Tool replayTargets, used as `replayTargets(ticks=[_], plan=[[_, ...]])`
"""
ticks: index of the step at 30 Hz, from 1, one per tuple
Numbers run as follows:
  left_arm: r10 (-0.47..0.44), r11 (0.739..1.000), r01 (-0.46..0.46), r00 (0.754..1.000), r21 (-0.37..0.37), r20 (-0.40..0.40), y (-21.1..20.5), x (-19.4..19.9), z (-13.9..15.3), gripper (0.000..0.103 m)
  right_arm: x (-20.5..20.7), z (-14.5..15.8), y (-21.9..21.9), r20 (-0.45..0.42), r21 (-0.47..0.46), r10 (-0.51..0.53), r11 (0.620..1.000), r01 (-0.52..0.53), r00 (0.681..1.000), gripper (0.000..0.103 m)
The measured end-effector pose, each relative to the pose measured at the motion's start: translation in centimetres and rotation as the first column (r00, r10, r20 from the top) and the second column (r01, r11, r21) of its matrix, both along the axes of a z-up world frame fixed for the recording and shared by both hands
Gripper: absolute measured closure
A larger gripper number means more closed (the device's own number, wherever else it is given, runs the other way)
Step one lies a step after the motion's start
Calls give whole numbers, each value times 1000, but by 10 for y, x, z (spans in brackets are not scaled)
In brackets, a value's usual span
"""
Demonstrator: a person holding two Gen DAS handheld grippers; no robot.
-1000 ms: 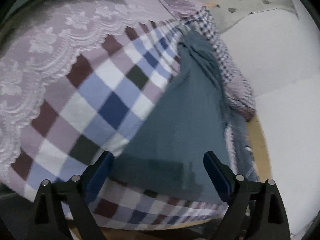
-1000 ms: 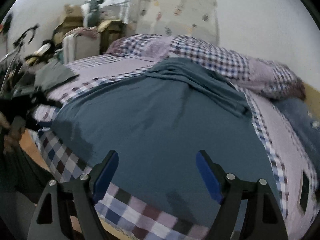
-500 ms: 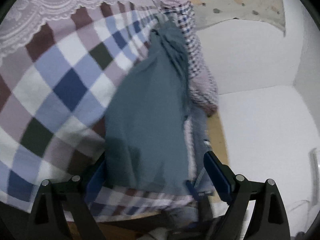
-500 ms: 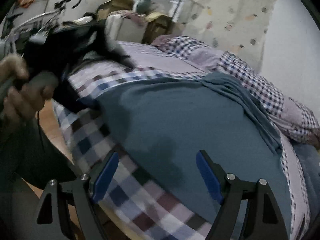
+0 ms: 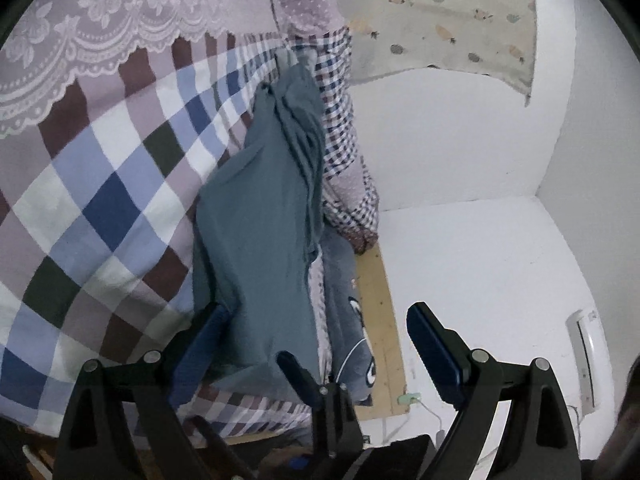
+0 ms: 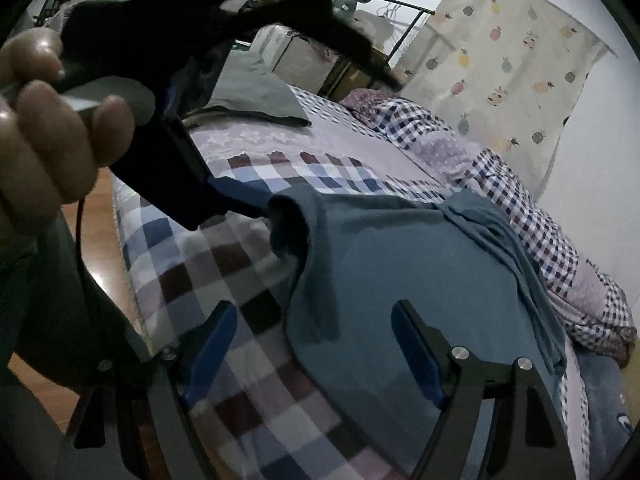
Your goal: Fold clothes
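Observation:
A teal garment (image 6: 420, 280) lies spread flat on the checked bedspread (image 6: 208, 280), one sleeve bunched at its far end (image 6: 500, 232). My left gripper (image 5: 319, 309) is open at the garment's near left corner. The cloth edge (image 5: 224, 300) drapes over its left finger. In the right wrist view a hand (image 6: 48, 128) holds that gripper, and one blue finger (image 6: 240, 196) is tucked under the curled-up corner (image 6: 288, 216). My right gripper (image 6: 314, 310) is open just above the garment's near edge, gripping nothing. One of its fingers (image 5: 294, 366) shows in the left wrist view.
A folded grey garment (image 6: 256, 100) lies at the far left of the bed. A checked quilt (image 6: 540, 248) is heaped along the wall side, next to a printed blue-grey garment (image 5: 348, 320). A fruit-print curtain (image 6: 500, 68), cluttered racks (image 6: 320, 64) and wooden floor (image 6: 100, 248) surround the bed.
My left gripper has moved in on the garment's corner, and the cloth now curls up over its finger. The right wrist view swung left, bringing the hand and left gripper close.

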State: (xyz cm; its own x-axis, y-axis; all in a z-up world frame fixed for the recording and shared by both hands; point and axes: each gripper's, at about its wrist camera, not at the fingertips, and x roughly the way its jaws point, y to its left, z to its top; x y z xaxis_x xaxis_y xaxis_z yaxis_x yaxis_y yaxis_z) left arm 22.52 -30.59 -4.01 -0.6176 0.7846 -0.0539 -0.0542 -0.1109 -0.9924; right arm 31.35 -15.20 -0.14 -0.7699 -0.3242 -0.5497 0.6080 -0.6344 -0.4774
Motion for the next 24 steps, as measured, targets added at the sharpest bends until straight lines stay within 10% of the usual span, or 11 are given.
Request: replayTargets(ticks=[7,16,24], plan=[[7,1000,-7,1000,4,2,-2,2,-2,10,-11,-6,-23,-33,32,8,999,-7,999,35],[52,990,-35,991,-139,123,-6,3,-16,10,-15,-6,-31,-35,47,37,998,-35,999,94],[46,985,-18,986,-172,158,-2,1,-21,21,-9,6,-35,-18,8,70,998,-70,997,100]])
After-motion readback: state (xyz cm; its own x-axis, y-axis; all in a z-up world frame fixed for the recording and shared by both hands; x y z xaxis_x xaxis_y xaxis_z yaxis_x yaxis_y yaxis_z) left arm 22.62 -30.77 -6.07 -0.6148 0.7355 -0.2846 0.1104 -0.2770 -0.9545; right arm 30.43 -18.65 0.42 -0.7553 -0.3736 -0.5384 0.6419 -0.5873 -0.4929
